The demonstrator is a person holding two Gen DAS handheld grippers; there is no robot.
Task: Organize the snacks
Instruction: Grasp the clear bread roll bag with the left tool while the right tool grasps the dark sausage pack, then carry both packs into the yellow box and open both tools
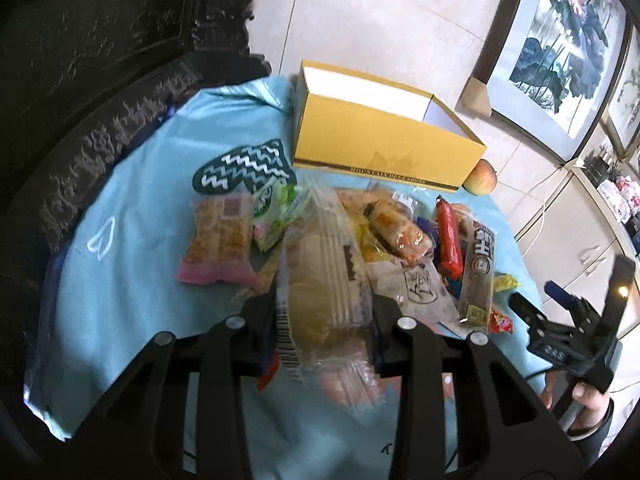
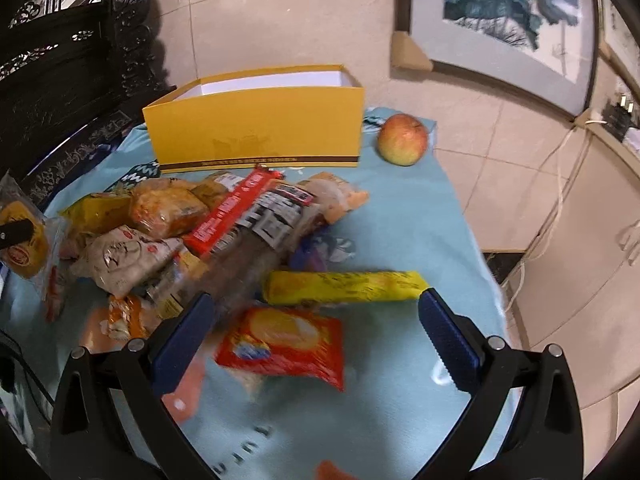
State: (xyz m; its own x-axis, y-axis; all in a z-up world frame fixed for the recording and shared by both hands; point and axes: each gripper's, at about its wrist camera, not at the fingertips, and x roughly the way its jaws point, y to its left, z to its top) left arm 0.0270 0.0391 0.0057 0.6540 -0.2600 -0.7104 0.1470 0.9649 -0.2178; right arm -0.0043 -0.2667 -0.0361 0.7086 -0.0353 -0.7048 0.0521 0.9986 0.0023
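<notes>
The left gripper [image 1: 325, 320], clamped on a clear-wrapped yellow bread packet [image 1: 320, 292], could lose the slick film (right gripper [image 2: 316, 344] gapes empty).

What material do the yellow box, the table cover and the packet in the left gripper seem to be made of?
Yellow box: probably stiff cardboard, matte, with flat walls, sharp corners and a white inside.
Table cover: looks like light blue cloth or thin sheet; soft folds at its edge leave this open.
Packet, clamped in the left gripper: clear plastic film, shiny and crinkled, with the food visible through it.

Black hand-held gripper [image 2: 312, 336], blue pads [image 2: 448, 336]
</notes>
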